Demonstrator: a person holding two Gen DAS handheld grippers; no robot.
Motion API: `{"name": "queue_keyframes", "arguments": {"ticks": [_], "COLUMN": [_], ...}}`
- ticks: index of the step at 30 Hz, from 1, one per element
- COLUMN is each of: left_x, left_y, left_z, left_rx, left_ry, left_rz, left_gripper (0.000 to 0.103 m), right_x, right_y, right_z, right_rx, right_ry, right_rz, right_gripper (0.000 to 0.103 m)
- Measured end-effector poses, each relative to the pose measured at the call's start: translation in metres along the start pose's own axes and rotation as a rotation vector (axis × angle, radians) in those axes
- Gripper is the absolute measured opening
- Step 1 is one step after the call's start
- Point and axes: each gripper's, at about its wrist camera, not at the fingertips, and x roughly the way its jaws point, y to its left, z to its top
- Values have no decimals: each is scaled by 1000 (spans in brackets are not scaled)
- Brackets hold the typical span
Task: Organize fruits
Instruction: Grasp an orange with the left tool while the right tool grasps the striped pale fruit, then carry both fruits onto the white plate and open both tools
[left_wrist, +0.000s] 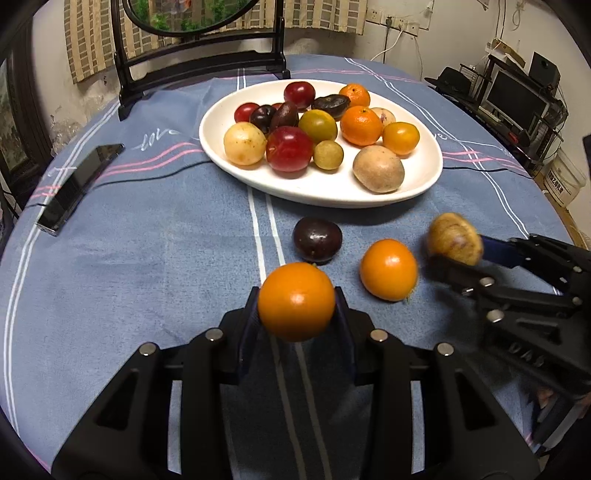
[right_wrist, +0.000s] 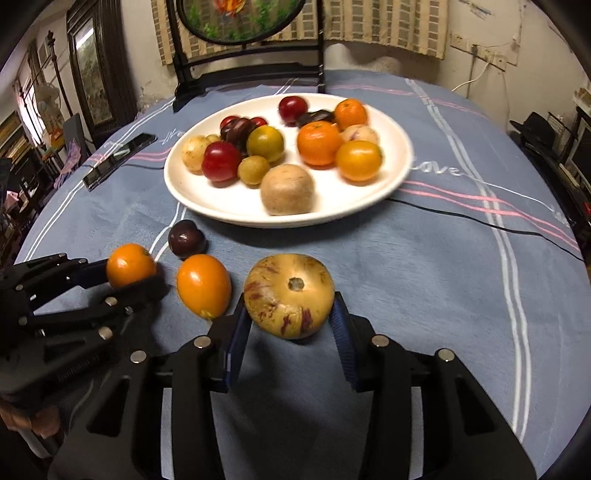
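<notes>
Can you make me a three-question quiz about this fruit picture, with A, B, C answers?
1. Where is the phone?
A. on the plate
B. on the cloth, left of the plate
C. in a gripper

2. How many fruits lie loose on the cloth?
A. two
B. five
C. none

3. What does the left gripper hold?
A. a plum
B. nothing
C. an orange

Answers: 1 B, it lies left of the plate. 2 A, only the plum and one orange fruit. 3 C, its pads press the orange; the right gripper has the striped melon.
</notes>
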Motion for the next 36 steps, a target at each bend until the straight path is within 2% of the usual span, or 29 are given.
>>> {"name": "queue_keyframes", "arguments": {"ticks": [9,18,27,36], "left_x": [-34,-54,-45,-11], "left_y": [-3,-16,-25,-17], "left_z": [16,50,78,108], "left_rx": [16,57,67,21], "left_ry": [-67,-131,-144,-113], "left_rz": [26,46,42,55], "left_gripper": [38,38,38,38], "right_x": [-40,-60,-51,-20], "right_y": [-25,-29,-25,-24], "right_z": [-2,23,53,86], "right_rx": [24,7,-14,-25], "right_ry": [-90,-172,-196,-174], "right_rz": [-32,-44,-27,0], "right_gripper": [43,43,43,43]}}
